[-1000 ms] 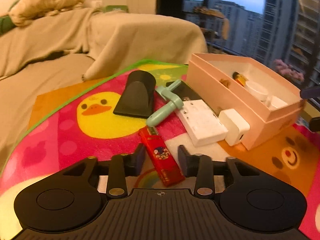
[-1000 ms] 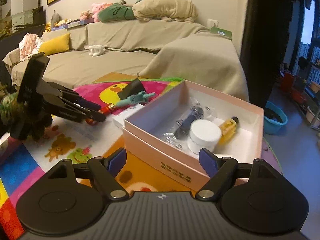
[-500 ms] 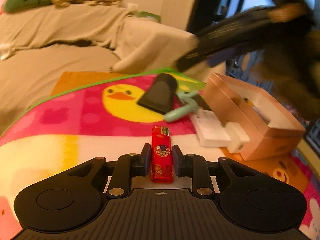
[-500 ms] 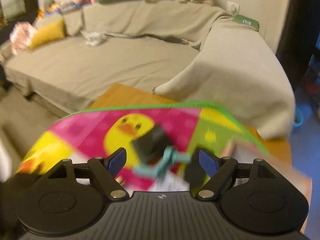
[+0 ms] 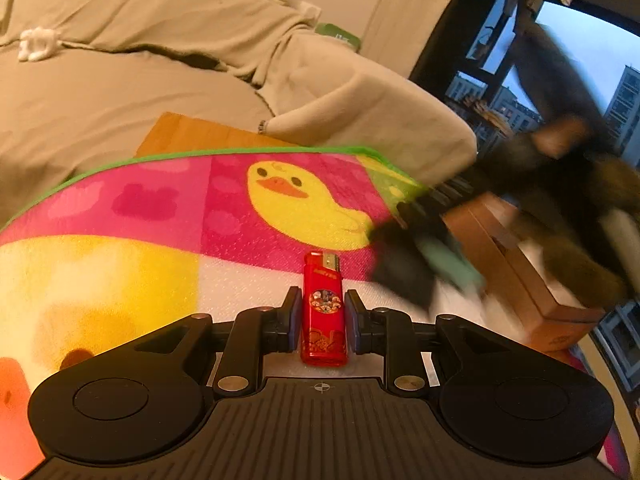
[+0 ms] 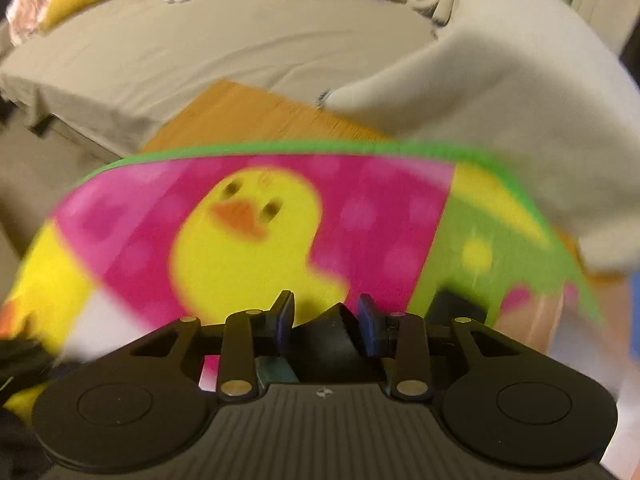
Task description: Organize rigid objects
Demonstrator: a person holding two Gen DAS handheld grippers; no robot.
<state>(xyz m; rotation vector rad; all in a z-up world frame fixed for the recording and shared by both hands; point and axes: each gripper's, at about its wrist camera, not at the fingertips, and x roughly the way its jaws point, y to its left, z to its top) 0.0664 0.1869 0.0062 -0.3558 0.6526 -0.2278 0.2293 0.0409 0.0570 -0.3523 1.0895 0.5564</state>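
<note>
Clamping the red lighter squarely is the step in hand: the left gripper has both pads against the lighter's sides, low on the body, with the metal head pointing away over the duck-print mat. Keep the grip level and carry it toward the pink box at the right. The right gripper brackets the black wedge-shaped nozzle; motion blur prevents telling whether its pads touch. Seat them on the wedge's flat flanks, clear of the mint-green piece beneath, before lifting.
</note>
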